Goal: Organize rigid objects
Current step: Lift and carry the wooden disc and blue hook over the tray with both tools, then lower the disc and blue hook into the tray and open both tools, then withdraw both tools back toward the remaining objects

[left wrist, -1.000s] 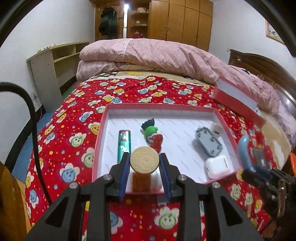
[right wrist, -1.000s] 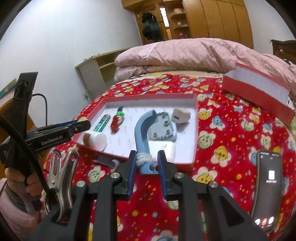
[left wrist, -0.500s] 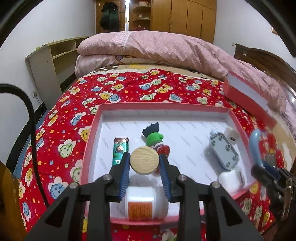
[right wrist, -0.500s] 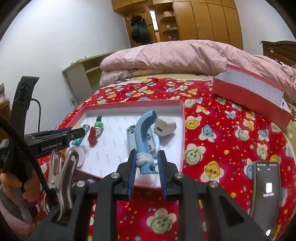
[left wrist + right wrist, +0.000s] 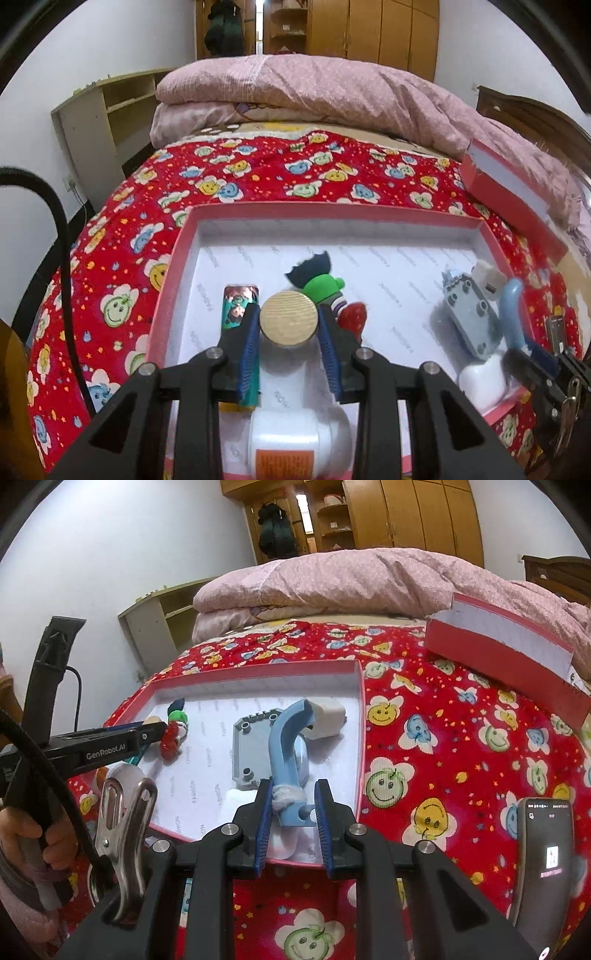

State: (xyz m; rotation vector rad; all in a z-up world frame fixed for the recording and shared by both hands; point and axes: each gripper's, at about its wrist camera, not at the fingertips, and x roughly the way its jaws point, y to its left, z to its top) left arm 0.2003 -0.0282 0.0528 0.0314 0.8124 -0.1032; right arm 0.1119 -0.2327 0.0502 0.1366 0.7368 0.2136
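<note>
Red tray [image 5: 173, 258] lying on the bed [image 5: 258, 166]. Inside the tray: grey block [image 5: 471, 314] at right, doll [image 5: 321, 286] mid, tube [image 5: 238, 306] at left. Left gripper [image 5: 289, 345] over the tray's near edge, pinching a white bottle [image 5: 284, 439] by its wooden cap. Right gripper [image 5: 293, 821] at the tray's near rim, clamping a blue handle [image 5: 284, 753].

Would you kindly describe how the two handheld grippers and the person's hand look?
Both grippers, left and right, have black angular frames, silver screws and blue ribbed pads. The left carries white "GenRobot.AI" lettering and a black cable. The hand wears a pink sleeve.
</note>
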